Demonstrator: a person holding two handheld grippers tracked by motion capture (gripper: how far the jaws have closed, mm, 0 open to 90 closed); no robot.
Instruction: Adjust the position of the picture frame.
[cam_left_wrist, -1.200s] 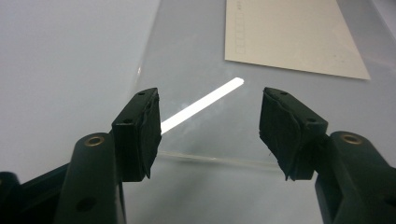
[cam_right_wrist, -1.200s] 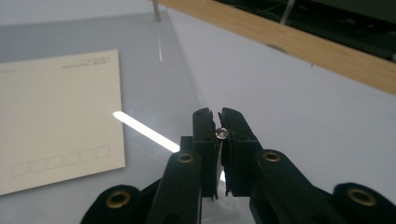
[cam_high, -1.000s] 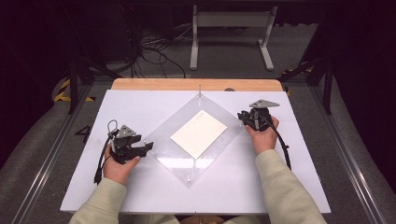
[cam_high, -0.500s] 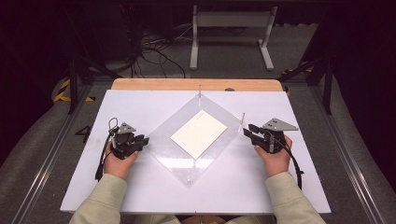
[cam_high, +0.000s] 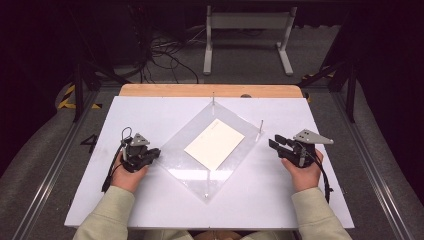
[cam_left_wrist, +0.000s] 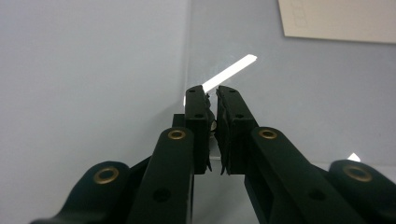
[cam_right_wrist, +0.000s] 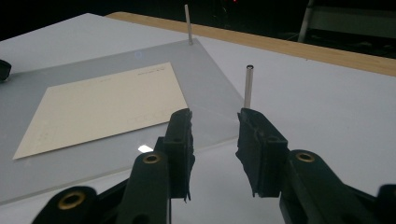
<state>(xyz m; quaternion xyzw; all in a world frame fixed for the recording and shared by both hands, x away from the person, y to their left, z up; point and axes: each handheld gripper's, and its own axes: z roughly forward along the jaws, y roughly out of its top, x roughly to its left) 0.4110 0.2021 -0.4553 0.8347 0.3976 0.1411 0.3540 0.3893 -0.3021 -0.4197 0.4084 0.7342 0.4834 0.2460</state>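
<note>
The left gripper (cam_left_wrist: 211, 100) had just been closing, its jaws nearly together at the left corner of the clear sheet (cam_high: 180, 167). The right gripper (cam_right_wrist: 212, 128) stood open, nothing between its jaws, just off the sheet's right corner beside a thin post (cam_right_wrist: 249, 86). A cream card (cam_high: 214, 143) lay mid-sheet on the white counter (cam_high: 310, 200).

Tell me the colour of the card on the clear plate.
Cream, the card; right gripper view shows it best.

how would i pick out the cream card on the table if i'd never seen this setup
Start at the white table top; a clear square sheet lies on it, turned like a diamond. The cream card lies flat at its middle, the one opaque thing there, unlike the two thin upright pins at the sheet's corners.
</note>
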